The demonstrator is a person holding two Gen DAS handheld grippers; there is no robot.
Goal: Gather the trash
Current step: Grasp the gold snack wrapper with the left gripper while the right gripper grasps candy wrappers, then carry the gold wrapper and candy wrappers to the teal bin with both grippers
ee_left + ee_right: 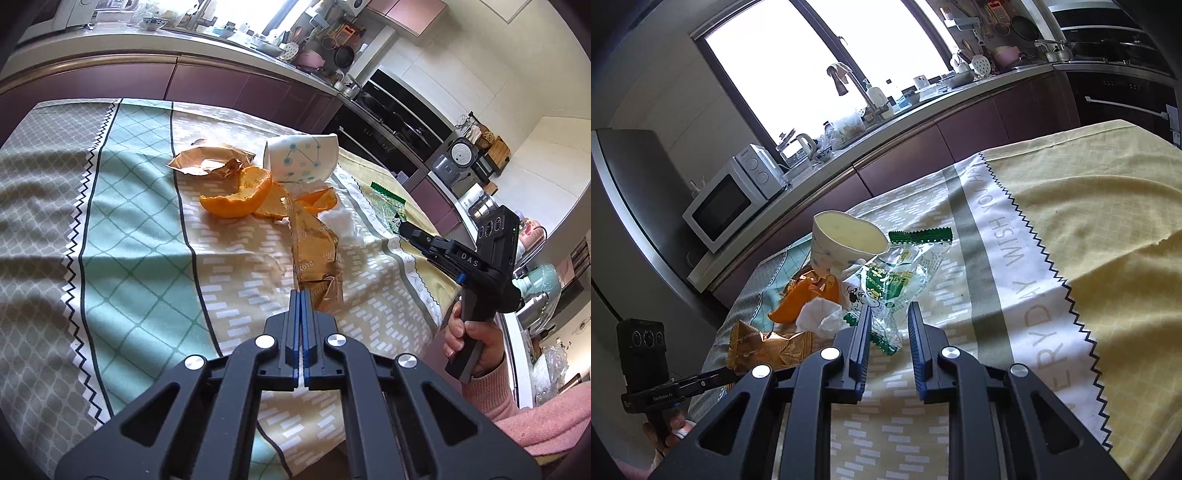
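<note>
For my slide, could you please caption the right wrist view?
Open right gripper approaches a green-printed clear wrapper beside a paper cup on the patterned tablecloth.

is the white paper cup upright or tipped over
Tipped: the white dotted paper cup lies on its side against the orange peel, its open mouth facing sideways.

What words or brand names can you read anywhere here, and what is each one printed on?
"DAS": on the right gripper.
"GenRobot.AI": on the left gripper, small and only roughly legible.
"EVERYDAY WISH YOU HA...": on the tablecloth, partly cut off.
"KOYO": on the gold wrapper, only partly legible.
Green snack bag: print too blurred to read.
</note>
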